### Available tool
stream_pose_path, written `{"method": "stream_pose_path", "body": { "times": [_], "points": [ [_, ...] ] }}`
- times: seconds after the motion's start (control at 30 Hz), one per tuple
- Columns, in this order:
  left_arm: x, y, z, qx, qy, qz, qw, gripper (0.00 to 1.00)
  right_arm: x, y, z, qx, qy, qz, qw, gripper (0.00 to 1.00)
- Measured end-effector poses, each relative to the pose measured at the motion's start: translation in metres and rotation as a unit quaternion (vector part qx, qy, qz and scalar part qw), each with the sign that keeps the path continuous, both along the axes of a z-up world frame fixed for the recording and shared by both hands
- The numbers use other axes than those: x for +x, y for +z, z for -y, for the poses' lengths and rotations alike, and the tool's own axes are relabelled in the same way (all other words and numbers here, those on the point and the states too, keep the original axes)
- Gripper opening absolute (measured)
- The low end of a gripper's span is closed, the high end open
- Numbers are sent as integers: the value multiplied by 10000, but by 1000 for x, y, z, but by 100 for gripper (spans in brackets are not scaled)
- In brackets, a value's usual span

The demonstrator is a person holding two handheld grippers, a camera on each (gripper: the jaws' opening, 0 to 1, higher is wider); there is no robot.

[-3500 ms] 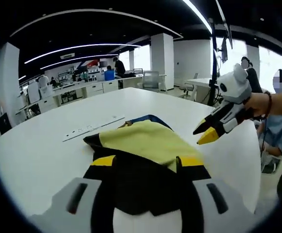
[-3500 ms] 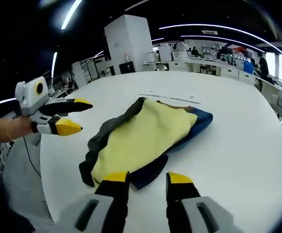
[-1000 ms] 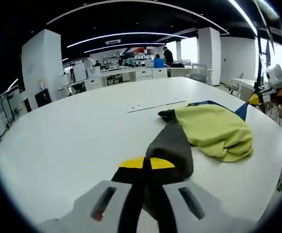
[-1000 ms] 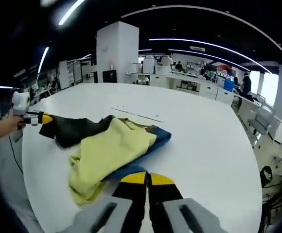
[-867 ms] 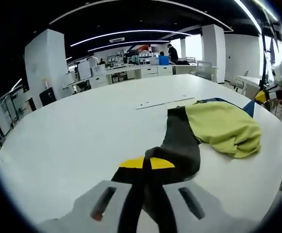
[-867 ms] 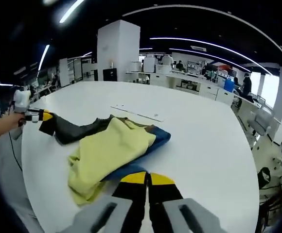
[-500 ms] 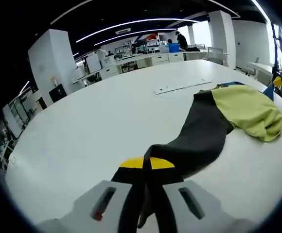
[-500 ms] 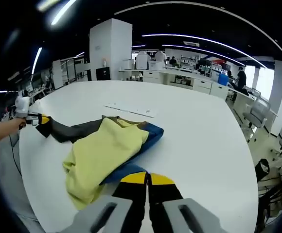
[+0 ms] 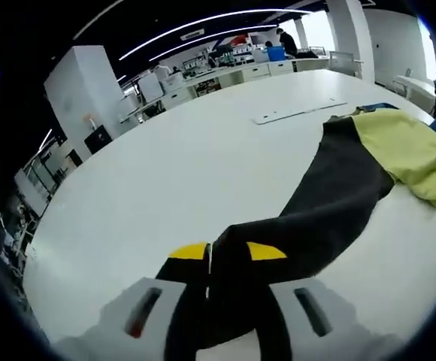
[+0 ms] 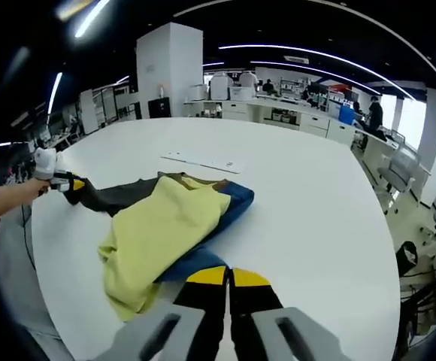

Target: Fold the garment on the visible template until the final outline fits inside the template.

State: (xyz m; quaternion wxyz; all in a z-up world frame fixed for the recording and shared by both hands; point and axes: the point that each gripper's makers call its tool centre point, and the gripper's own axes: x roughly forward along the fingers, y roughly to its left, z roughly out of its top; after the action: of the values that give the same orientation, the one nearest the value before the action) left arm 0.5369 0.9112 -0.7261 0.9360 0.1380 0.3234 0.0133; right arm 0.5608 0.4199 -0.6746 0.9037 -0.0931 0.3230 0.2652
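Being soft and limp, the garment [image 10: 169, 226] is gripped by both tongs: left gripper [image 9: 225, 252] on the dark sleeve [image 9: 316, 210], right gripper [image 10: 228, 277] on the blue hem [image 10: 195, 263], near the desk [image 10: 316, 226] edge.

A broad white table [image 10: 331, 218] with a rounded edge spans the middle of both views, and a flat white power strip [image 10: 201, 160] lies on it toward 12 o'clock. Beyond it at 12 o'clock stand a square white pillar [image 10: 168, 71] and rows of white desks [image 10: 293, 113]. A person [image 10: 373, 117] stands at 2 o'clock, under long ceiling light strips [image 9: 203, 34].
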Motion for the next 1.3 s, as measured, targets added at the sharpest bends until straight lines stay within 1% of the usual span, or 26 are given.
{"method": "stream_pose_path", "body": {
  "times": [0.03,0.07,0.1,0.17,0.23,0.33,0.37,0.4,0.43,0.5,0.53,0.6,0.63,0.7,0.77,0.83,0.9,1.03,1.07,1.1,1.13,1.2,1.23,1.27,1.3],
  "points": [
    [2,3,5,-16,-100,49,9999,34,0,0,0,-1,0,-2,10000,0],
    [2,6,13,3,-204,78,9998,35,0,0,0,-4,2,-8,10000,0],
    [3,10,20,26,-327,109,9994,34,-1,-1,0,-4,3,-12,10000,0],
    [4,15,41,47,-705,160,9974,33,-1,-1,-1,-2,12,-35,10000,0],
    [6,20,66,-65,-1072,264,9939,35,-2,-1,-2,29,18,-43,10000,0],
    [8,23,95,-50,-1514,267,9881,33,-2,-1,-2,23,24,-41,10000,0],
    [7,21,108,-78,-1659,204,9859,33,-2,-2,-2,15,32,-43,10000,0],
    [7,20,112,-102,-1691,179,9854,32,-2,-1,-2,10,34,-39,10000,0],
    [6,16,126,-134,-1904,70,9816,31,-1,-1,-2,9,33,-34,10000,0],
    [9,16,143,-67,-2086,171,9778,31,-1,-1,-2,20,28,-40,10000,0],
    [9,14,149,-83,-2175,125,9760,30,-1,-2,-2,34,19,-51,10000,0],
    [11,5,165,-284,-2320,4,9723,29,-2,-3,-1,71,1,-104,9999,0],
    [11,2,171,-330,-2356,-34,9713,29,-2,-3,-1,77,-5,-116,9999,0],
    [14,-6,184,-329,-2530,-109,9669,28,-3,-4,-1,85,-18,-132,9999,0],
    [16,-10,192,-336,-2615,-116,9645,26,-3,-5,-1,88,-17,-140,9999,0],
    [19,-16,201,-407,-2680,-187,9624,23,-4,-6,-1,95,-12,-153,9998,0],
    [21,-21,208,-428,-2743,-218,9604,23,-5,-7,-1,107,-20,-172,9998,0],
    [24,-32,216,-439,-2841,-328,9572,21,-5,-9,-1,161,-34,-205,9997,0],
    [24,-37,216,-448,-2843,-436,9567,19,-5,-9,0,157,-28,-208,9997,0],
    [24,-38,216,-509,-2782,-482,9580,19,-5,-9,1,155,-23,-210,9997,0],
    [26,-39,214,-522,-2711,-441,9601,18,-5,-9,1,161,-15,-207,9997,0],
    [29,-39,213,-474,-2702,-403,9608,17,-5,-8,2,177,2,-203,9996,0],
    [29,-41,213,-553,-2655,-446,9615,15,-5,-8,2,175,9,-206,9996,0],
    [30,-40,215,-687,-2616,-408,9619,14,-5,-9,3,174,17,-207,9996,0],
    [31,-42,215,-712,-2602,-454,9619,12,-4,-9,3,177,25,-207,9996,0]
  ]
}}
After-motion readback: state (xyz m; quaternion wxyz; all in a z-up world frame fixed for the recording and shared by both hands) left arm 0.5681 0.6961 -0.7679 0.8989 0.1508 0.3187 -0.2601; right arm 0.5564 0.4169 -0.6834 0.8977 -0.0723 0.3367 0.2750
